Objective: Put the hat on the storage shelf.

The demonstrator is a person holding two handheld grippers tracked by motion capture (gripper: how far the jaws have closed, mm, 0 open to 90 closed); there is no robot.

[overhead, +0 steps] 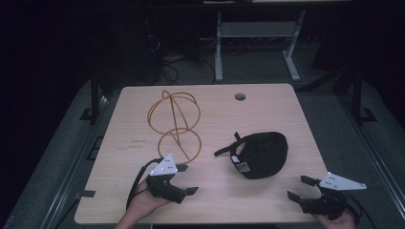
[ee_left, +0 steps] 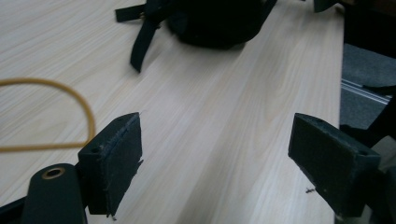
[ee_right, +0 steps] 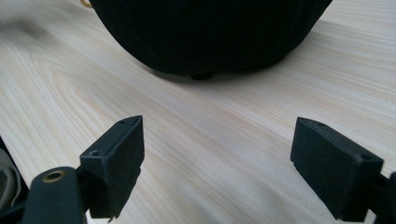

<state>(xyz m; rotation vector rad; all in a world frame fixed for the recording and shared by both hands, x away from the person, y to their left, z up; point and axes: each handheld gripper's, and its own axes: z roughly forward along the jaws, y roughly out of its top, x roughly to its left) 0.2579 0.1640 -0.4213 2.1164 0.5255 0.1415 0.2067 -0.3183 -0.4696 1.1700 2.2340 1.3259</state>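
A black cap lies upside down right of the table's middle, its strap trailing left. An orange wire stand of looped rings sits left of centre. My left gripper rests near the front edge, just below the stand's lower ring, jaws open and empty. In the left gripper view the cap lies ahead and the orange wire curves at the left. My right gripper sits at the front right corner, open and empty, pointing toward the cap, which looms close ahead.
The light wooden table has a round cable hole near its back edge. A white-legged desk frame stands beyond on the dark floor. Grey floor rails run along both sides of the table.
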